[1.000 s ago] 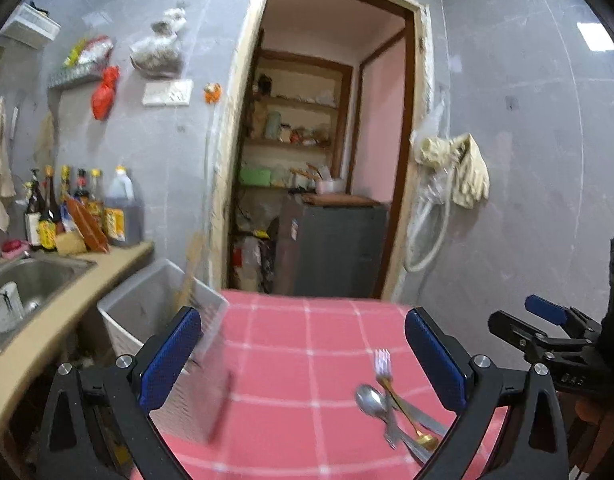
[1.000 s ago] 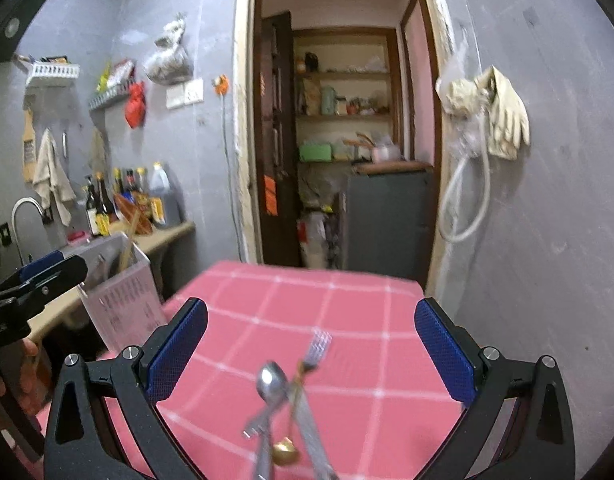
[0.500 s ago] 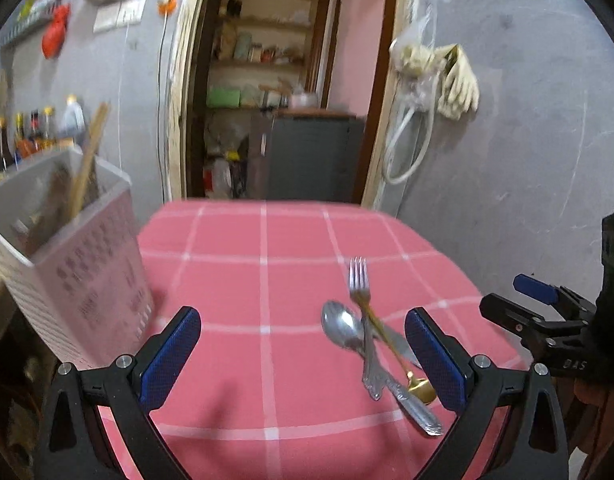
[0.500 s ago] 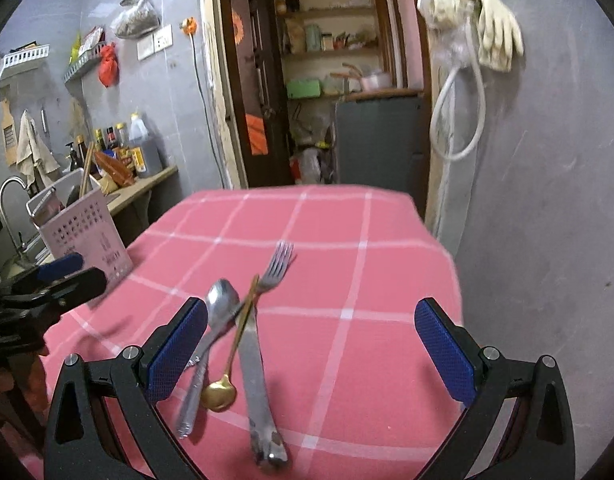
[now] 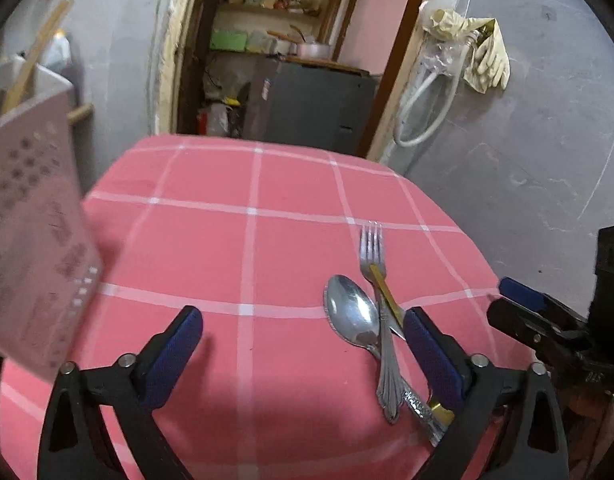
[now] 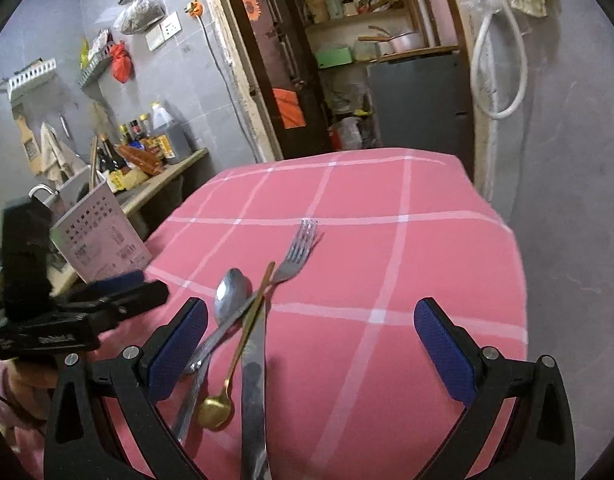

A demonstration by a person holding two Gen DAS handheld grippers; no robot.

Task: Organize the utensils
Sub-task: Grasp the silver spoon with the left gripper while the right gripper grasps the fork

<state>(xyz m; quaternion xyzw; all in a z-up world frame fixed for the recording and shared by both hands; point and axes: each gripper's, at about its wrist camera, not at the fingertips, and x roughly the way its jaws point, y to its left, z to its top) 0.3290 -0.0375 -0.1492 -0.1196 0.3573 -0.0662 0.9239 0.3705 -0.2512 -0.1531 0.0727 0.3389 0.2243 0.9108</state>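
Closing my left gripper [image 5: 301,344] on nothing, I see fork [image 5: 372,256] and spoon [image 5: 352,312] beside its right pad (right gripper [image 6: 311,340] gaping).

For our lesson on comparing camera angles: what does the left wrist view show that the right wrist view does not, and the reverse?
Left wrist only: the left gripper seen from behind, jaws closing on nothing. Right wrist only: the bottles on the counter, the gold spoon with its bowl in clear sight, and the open right gripper. Both: the pink tablecloth, fork, silver spoon and white basket.
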